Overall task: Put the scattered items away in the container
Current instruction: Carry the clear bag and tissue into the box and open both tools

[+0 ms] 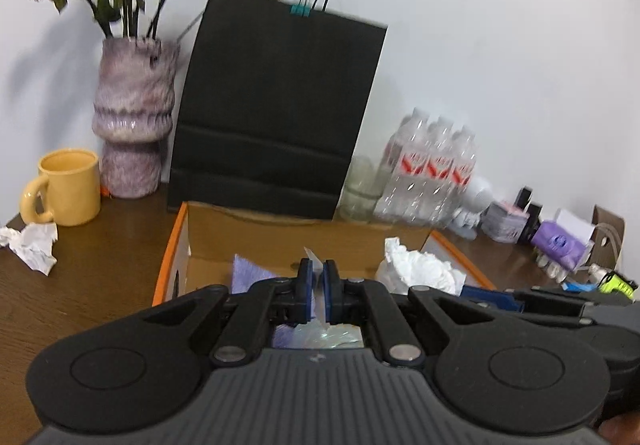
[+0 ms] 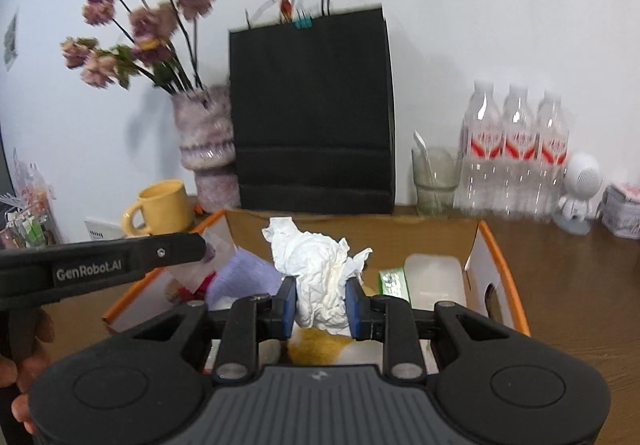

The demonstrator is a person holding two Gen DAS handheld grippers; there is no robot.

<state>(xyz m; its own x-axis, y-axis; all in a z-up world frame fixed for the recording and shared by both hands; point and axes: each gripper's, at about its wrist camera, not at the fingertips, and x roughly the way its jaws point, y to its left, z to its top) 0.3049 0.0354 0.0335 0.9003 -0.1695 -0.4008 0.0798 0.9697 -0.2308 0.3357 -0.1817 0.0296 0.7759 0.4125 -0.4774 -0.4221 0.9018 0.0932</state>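
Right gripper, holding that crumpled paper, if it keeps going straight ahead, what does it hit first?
Probably the cardboard box's far wall, with the black paper bag right behind it; depth is hard to judge.

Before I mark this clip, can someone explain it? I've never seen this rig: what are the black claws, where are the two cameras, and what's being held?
There is no robot here. A person holds a two-finger gripper in each hand, and a fisheye camera on each looks out along its fingers.

In the left wrist view, the left gripper is shut on a thin clear plastic wrapper. In the right wrist view, the right gripper is shut on a crumpled white tissue.

Both hang over an orange-edged cardboard box on a wooden table. Another crumpled paper lies outside the box near a yellow mug. Behind stand a vase, black paper bag and water bottles.
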